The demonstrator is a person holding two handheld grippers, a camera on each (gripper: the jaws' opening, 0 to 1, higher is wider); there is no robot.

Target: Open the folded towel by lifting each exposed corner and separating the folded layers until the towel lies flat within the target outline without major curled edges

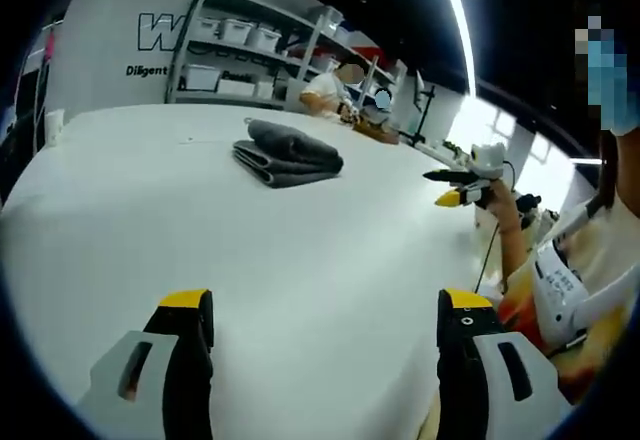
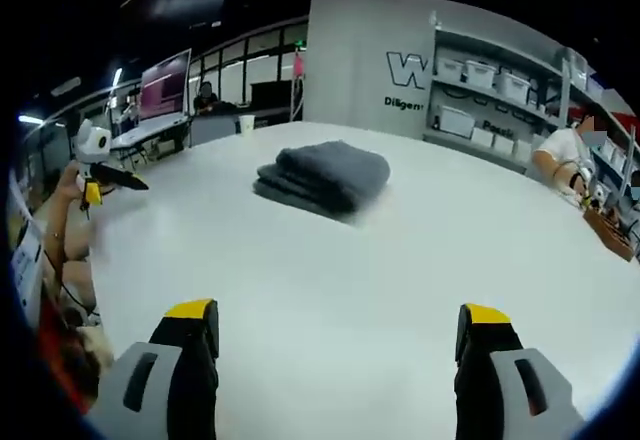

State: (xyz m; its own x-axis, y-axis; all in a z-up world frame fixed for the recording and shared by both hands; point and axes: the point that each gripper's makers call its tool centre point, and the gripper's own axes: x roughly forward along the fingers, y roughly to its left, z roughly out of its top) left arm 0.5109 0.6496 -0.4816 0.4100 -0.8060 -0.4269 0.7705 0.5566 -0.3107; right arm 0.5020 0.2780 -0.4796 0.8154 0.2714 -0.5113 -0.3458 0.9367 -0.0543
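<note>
- In the left gripper view, the left gripper (image 1: pixel 325 325) has its yellow-tipped black jaws spread wide apart with nothing between them, low over the bare white table (image 1: pixel 300 250).
- Far ahead of those jaws and a little left, the dark grey towel (image 1: pixel 287 153) lies folded in a thick stack on the table, well apart from the gripper.
- At the right of that view the right gripper (image 1: pixel 450 186) comes in over the table's edge, held in a person's hand (image 1: pixel 497 200); how its jaws stand I cannot tell.
- In the right gripper view, the right gripper's own jaws are released, wide apart and empty, above the table.
- The towel (image 2: pixel 325 177) sits far ahead of them, near the middle of the tabletop, its folded layers showing along the near-left edge.
- At the far left of that view the left gripper (image 2: pixel 125 181) pokes over the table's edge.
- Beyond the table stand metal shelves (image 1: pixel 250 50) with white bins, a seated person (image 1: pixel 328 90) and a white cup (image 2: pixel 246 124).
</note>
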